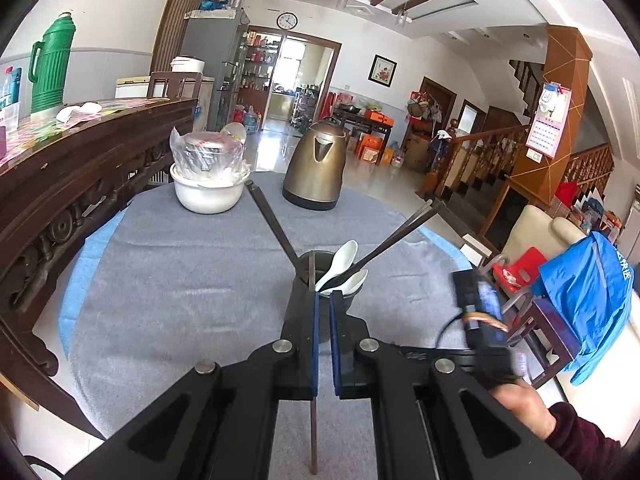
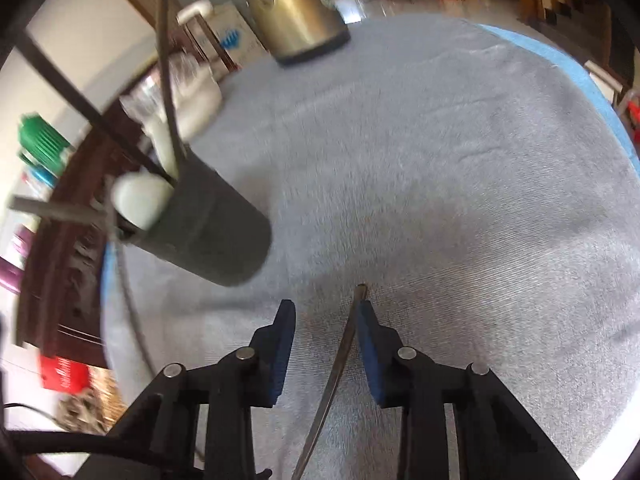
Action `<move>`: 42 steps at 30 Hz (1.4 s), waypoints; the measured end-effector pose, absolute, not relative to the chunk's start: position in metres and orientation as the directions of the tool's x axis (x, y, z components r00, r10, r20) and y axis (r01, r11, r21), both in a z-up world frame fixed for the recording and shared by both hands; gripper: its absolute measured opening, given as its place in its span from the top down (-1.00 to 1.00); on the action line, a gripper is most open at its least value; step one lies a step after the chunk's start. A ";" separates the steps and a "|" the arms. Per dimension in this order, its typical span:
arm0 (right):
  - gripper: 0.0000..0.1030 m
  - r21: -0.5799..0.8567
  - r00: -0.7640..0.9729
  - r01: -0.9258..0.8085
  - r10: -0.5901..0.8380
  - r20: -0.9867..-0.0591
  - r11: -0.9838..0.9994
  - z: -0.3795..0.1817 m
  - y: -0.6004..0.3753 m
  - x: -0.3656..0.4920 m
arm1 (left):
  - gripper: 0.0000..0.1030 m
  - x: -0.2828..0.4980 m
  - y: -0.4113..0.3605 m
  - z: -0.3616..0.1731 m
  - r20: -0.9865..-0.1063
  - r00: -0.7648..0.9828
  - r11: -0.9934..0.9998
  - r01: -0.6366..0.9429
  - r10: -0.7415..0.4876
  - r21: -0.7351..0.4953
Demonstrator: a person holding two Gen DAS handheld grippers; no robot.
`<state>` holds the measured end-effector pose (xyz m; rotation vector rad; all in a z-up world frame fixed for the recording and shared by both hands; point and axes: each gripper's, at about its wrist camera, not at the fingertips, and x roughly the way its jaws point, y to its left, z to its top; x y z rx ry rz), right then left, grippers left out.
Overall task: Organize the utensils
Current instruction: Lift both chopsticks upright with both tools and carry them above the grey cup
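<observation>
While the left gripper (image 1: 325, 300) pinches one chopstick (image 1: 313, 420) just before the holder (image 1: 320, 276), the right gripper (image 2: 326, 314), parted, brackets another chopstick (image 2: 340, 360) lying along its fingers, holder (image 2: 216, 232) up-left.

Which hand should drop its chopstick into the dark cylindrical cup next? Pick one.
Left. The left gripper is shut on a thin brown chopstick right at the dark cylindrical cup; the right gripper is open, with a second chopstick ungripped.
</observation>
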<state>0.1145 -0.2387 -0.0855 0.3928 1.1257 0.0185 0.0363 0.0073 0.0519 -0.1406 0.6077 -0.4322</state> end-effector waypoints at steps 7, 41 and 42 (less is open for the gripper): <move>0.79 0.187 0.429 0.132 0.114 -0.896 0.974 -0.091 -0.217 0.116 | 0.89 0.054 0.012 0.041 -0.579 0.669 0.885 0.364 -0.466 -0.291; 0.35 0.204 0.407 -0.009 0.190 -0.893 0.979 -0.081 -0.202 0.105 | 0.89 0.097 -0.024 0.002 -0.696 0.551 0.883 0.368 -0.460 -0.292; 0.39 0.148 0.416 -0.028 0.147 -0.897 0.989 -0.082 -0.194 0.105 | 0.89 0.096 -0.022 0.007 -0.685 0.566 0.884 0.368 -0.458 -0.287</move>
